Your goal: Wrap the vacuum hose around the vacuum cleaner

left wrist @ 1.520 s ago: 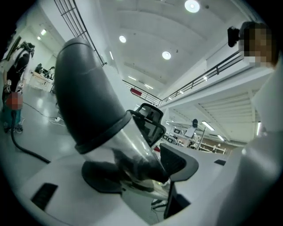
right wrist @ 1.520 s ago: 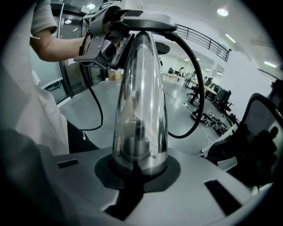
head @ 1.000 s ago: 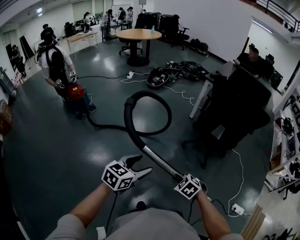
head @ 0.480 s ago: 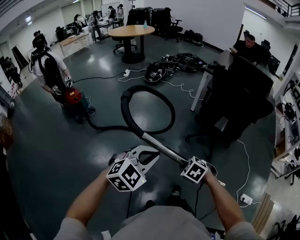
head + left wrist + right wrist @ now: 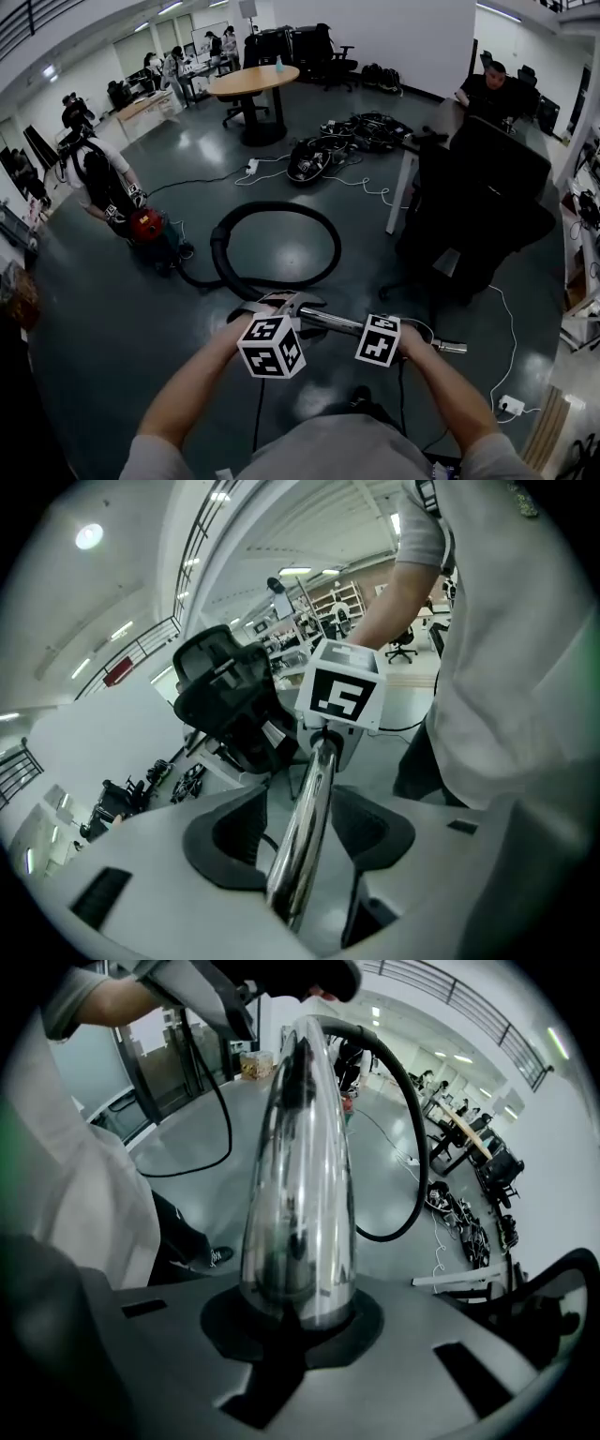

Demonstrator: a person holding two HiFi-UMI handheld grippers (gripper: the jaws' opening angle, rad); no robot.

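- The black hose [image 5: 277,206] lies in one big loop on the floor [image 5: 112,309] and runs off to the red vacuum [image 5: 146,225] at far left, right beside another person [image 5: 98,178].
- The vacuum's label is too small to read.
- The chrome tube [image 5: 330,322] is held across, close in front.
- The right gripper [image 5: 298,1321] is clamped tight on the tube.
- The left gripper [image 5: 300,832] has jaws just opening and apart, the tube between them, pads clear of it.
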